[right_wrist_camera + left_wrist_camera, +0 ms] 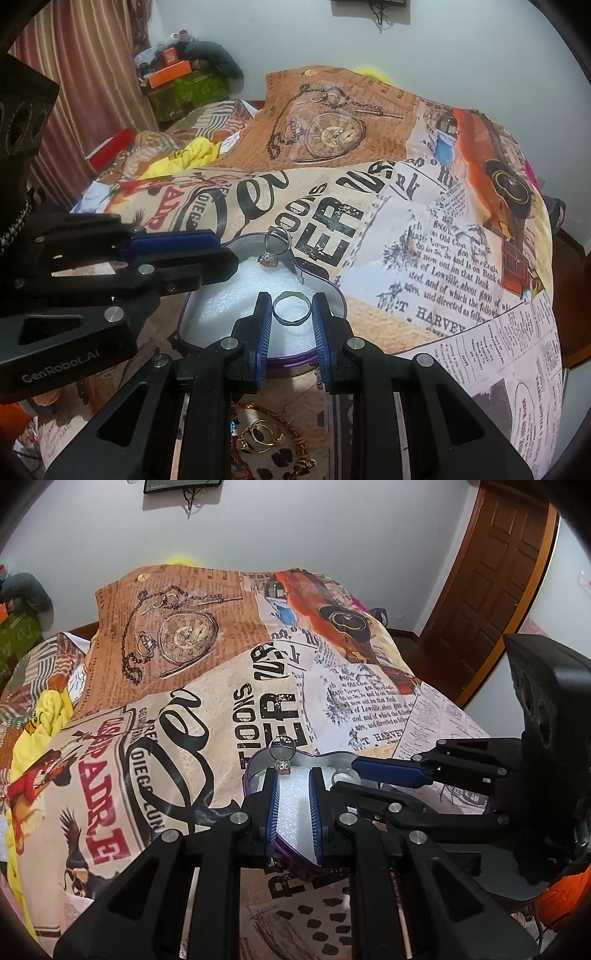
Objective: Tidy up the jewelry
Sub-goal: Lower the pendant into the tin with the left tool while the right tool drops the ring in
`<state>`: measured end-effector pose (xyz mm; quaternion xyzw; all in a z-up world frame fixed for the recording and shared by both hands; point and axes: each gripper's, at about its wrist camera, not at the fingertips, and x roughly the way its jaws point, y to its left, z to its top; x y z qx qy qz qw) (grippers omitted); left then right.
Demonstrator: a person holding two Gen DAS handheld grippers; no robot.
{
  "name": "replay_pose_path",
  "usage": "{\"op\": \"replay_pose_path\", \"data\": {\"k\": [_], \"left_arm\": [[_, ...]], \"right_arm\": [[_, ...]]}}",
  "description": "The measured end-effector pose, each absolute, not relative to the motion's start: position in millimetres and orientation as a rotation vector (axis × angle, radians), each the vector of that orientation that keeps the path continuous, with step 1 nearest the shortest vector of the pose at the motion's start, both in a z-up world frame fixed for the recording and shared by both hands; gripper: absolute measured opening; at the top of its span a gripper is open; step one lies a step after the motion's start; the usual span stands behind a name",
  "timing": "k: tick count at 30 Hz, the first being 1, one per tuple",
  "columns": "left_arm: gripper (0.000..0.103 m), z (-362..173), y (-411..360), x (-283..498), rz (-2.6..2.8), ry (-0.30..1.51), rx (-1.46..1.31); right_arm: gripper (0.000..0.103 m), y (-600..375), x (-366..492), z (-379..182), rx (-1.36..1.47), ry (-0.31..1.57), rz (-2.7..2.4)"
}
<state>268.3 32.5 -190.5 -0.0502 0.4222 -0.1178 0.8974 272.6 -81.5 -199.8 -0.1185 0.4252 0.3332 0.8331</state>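
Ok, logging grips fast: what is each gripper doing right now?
Left gripper: closed on the stone ring, over the heart tin.
Right gripper: closed on the plain silver ring.

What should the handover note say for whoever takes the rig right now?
Left gripper: shut on the stone ring, held over the tin's far rim.
Right gripper: shut on the plain silver ring, over the white foam.
Heart-shaped purple tin: open on the printed cloth.
Done: both rings picked up.
Left: set both in the tin; gold rings and a beaded piece wait on the cloth near the right gripper's base.
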Motion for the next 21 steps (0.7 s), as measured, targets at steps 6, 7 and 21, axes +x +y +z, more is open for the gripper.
{"op": "replay_pose_path", "data": {"k": [6, 7, 21], "left_arm": [[0.014, -180.1, 33.2, 257.8, -0.226, 0.849, -0.087], [0.014, -178.7, 33.6, 256.5, -0.223, 0.846, -0.086], [0.016, -153.0, 32.5, 225.2, -0.192, 0.823, -0.067]], "right_arm": [[0.030, -80.6, 268.5, -197.6, -0.264, 0.903, 0.702], [0.033, -80.9, 267.4, -196.3, -0.265, 0.899, 0.700], [0.034, -100.4, 243.1, -160.1, -0.237, 0.833, 0.647]]}}
